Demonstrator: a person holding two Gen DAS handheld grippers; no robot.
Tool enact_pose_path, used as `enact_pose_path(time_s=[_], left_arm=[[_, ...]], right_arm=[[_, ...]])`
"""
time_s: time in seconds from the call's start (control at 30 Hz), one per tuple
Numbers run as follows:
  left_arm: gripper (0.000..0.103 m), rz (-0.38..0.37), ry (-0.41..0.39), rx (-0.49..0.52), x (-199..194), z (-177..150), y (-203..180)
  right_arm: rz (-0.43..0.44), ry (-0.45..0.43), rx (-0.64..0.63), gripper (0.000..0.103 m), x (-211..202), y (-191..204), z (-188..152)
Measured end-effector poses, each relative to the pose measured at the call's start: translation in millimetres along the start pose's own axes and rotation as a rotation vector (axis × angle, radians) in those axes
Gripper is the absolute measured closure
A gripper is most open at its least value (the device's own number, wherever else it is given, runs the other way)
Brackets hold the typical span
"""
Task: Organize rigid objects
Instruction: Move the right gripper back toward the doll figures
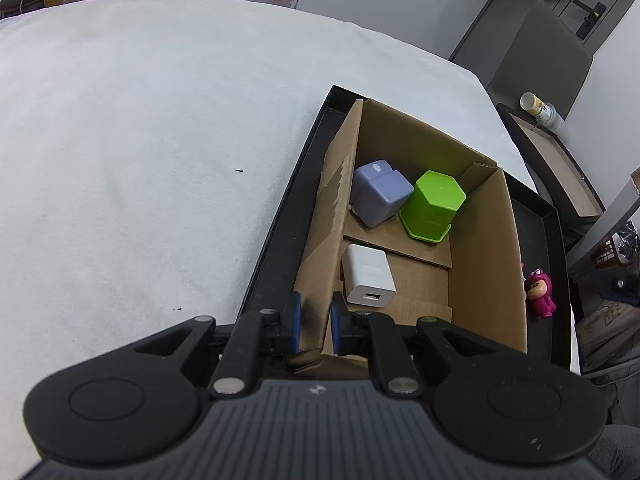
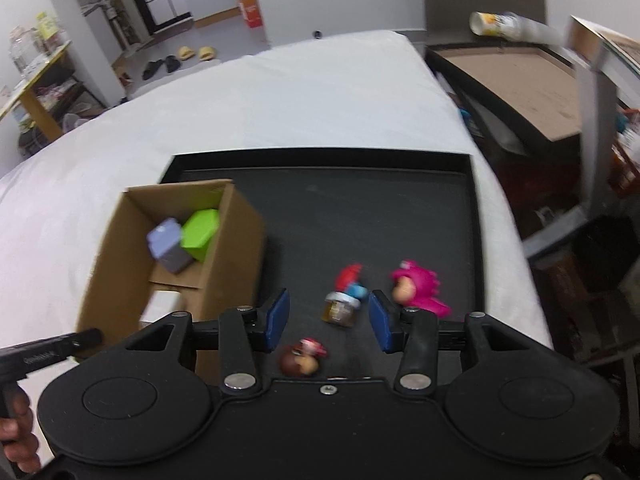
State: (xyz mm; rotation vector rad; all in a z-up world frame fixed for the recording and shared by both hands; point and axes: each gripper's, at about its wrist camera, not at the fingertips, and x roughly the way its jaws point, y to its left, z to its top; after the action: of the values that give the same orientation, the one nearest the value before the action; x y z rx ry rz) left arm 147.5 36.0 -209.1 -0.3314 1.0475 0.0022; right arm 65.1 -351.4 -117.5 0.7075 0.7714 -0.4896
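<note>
A cardboard box (image 1: pixel 484 248) stands in a black tray (image 1: pixel 280 232) on the white-covered table. Inside lie a lilac cube (image 1: pixel 380 194), a green hexagonal block (image 1: pixel 434 204) and a white charger (image 1: pixel 370 276). My left gripper (image 1: pixel 316 316) is shut on the box's near left wall. A pink figure (image 1: pixel 540 292) lies in the tray right of the box. My right gripper (image 2: pixel 328 316) is open above the tray (image 2: pixel 360 208), over a small jar (image 2: pixel 340 310). A red-and-blue figure (image 2: pixel 352 280), the pink figure (image 2: pixel 420 290) and a brown-headed figure (image 2: pixel 302 360) lie close by. The box (image 2: pixel 236 248) is left of them.
The white cloth (image 1: pixel 140 140) spreads left and beyond the tray. A second tray with a cardboard bottom (image 2: pixel 520 84) and a tipped paper cup (image 2: pixel 500 24) sit off the table's right edge. Shelves and shoes are in the background.
</note>
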Motion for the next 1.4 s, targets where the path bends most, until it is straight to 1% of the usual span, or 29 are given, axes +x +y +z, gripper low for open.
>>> enact_pose_path(time_s=[0.23, 0.47, 0.53, 0.67, 0.77, 0.9, 0.97, 1.1, 1.3, 1.4], left_arm=[[0.09, 0.014, 0.0, 0.004, 1.9, 0.5, -2.0], [0.09, 0.017, 0.002, 0.004, 2.0, 1.4, -2.4], [0.09, 0.017, 0.002, 0.004, 2.0, 1.5, -2.1], [0.09, 0.019, 0.0, 0.001, 2.4, 1.9, -0.9], [0.09, 0.019, 0.001, 0.002, 2.6, 1.9, -0.8], [0.089, 0.019, 0.001, 0.001, 2.6, 1.9, -0.8], [0.089, 0.019, 0.002, -0.003, 2.9, 2.4, -0.5], [0.089, 0.019, 0.001, 0.002, 2.7, 2.3, -0.9], [0.089, 0.018, 0.002, 0.0, 2.5, 2.3, -0.9], [0.089, 0.018, 0.001, 0.001, 2.5, 2.3, -0.9]], right_arm=[[-0.044, 0.002, 0.059, 0.056, 4.9, -33.2, -4.9], [-0.073, 0.018, 0.096, 0.056, 25.3, -56.0, -4.1], [-0.084, 0.023, 0.101, 0.049, 31.8, -59.7, -3.0], [-0.091, 0.036, 0.09, 0.046, 43.6, -62.2, -2.3], [-0.099, 0.058, 0.059, 0.043, 54.4, -60.2, -3.0], [-0.119, 0.085, -0.022, 0.036, 69.4, -53.0, -3.6], [-0.143, 0.1, -0.065, 0.036, 76.2, -48.5, -3.6], [-0.151, 0.123, -0.139, 0.036, 86.7, -40.8, -4.6], [-0.17, 0.148, -0.208, 0.036, 101.4, -36.6, -4.0], [-0.165, 0.154, -0.24, 0.036, 108.1, -36.0, -2.3]])
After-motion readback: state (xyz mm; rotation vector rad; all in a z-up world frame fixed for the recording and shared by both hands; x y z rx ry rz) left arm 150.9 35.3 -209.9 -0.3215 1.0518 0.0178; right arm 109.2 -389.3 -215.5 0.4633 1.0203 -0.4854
